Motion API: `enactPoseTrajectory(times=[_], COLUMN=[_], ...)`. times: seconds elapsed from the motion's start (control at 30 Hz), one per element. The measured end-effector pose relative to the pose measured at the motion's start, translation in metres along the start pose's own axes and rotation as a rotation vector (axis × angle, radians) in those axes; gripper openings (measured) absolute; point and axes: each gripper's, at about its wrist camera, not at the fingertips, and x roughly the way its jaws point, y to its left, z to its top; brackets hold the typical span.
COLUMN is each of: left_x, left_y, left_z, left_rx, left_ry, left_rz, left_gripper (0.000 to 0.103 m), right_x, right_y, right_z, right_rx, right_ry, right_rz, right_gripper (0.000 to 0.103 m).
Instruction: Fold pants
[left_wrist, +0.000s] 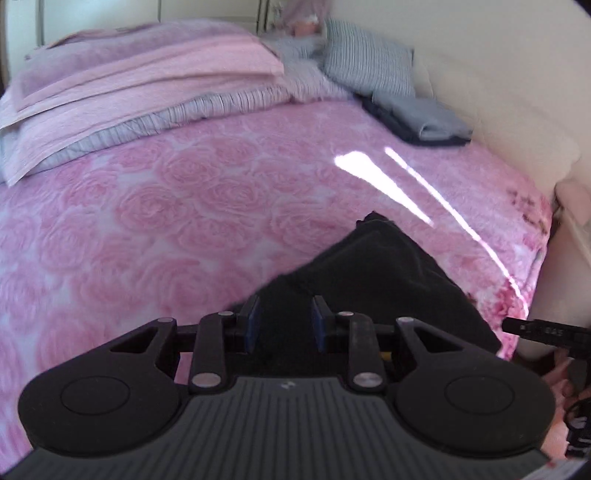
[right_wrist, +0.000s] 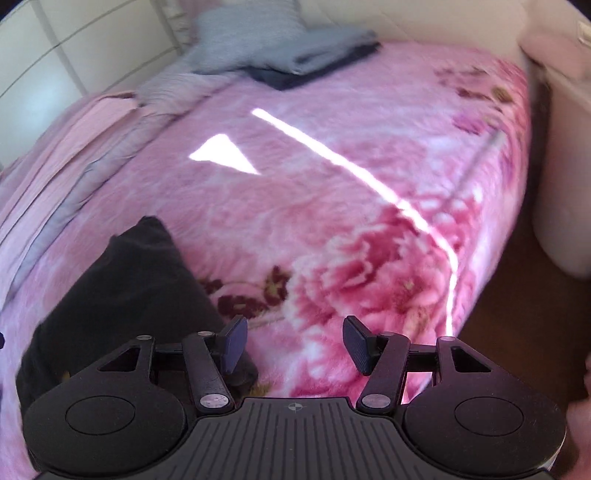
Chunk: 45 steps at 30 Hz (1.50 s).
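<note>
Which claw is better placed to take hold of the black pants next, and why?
Left. The left claw is open directly over the black pants; the right claw is open above bare pink blanket.

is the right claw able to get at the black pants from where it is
Probably yes: the right claw is open over bare blanket, and the black pants lie just beside its left finger with nothing between.

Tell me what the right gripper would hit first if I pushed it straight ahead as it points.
Probably the pink floral blanket: the open right gripper aims at bare bedding, with the black pants off to its left. Depth is unclear.
</note>
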Motion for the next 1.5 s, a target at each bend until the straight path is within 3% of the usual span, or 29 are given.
enactPoseTrajectory(times=[0.17,0.37,0.43,0.5,0.53,0.73,0.87,0.93,1.07,1.17,1.3,1.43,1.5], left_x=[0.048,0.125,0.154,0.182,0.195,0.257,0.279,0.285,0.293,0.293,0.284,0.272,0.274], left_y=[-0.01,-0.036,-0.043,-0.049,-0.049,-0.046,-0.05,-0.052,-0.058,-0.064,-0.073,-0.072,-0.068], left_z=[0.079,0.145,0.155,0.158,0.159,0.156,0.153,0.154,0.155,0.158,0.167,0.184,0.184], left_rx=[0.027,0.131,0.138,0.143,0.127,0.007,0.013,0.018,0.039,0.077,0.16,0.191,0.204], left_ry=[0.157,0.35,0.429,0.506,0.531,0.674,0.737,0.752,0.778,0.774,0.726,0.672,0.657], left_rz=[-0.163,-0.319,-0.351,-0.394,-0.396,-0.447,-0.451,-0.462,-0.483,-0.502,-0.523,-0.575,-0.569], left_gripper=[0.024,0.027,0.028,0.041,0.043,0.047,0.047,0.047,0.042,0.026,0.01,0.009,0.008], right_x=[-0.027,-0.04,-0.042,-0.041,-0.039,-0.016,-0.004,-0.003,-0.002,-0.002,-0.002,-0.002,0.006], right_y=[-0.014,-0.034,-0.035,-0.03,-0.028,-0.023,-0.022,-0.018,-0.012,-0.012,-0.002,0.018,0.022], right_z=[0.022,0.01,0.002,-0.004,-0.008,-0.034,-0.048,-0.049,-0.047,-0.041,-0.027,-0.019,-0.023], right_rx=[0.26,0.667,0.767,0.823,0.839,1.032,1.187,1.205,1.217,1.185,1.031,0.78,0.712], right_ry=[0.074,0.128,0.115,0.104,0.104,0.081,0.088,0.091,0.093,0.108,0.122,0.126,0.122], right_rz=[-0.092,-0.185,-0.16,-0.147,-0.141,-0.083,-0.019,-0.005,0.015,0.017,0.005,-0.041,-0.056], right_gripper=[0.055,0.055,0.055,0.055,0.055,0.055,0.054,0.053,0.028,0.02,0.016,0.014,0.014])
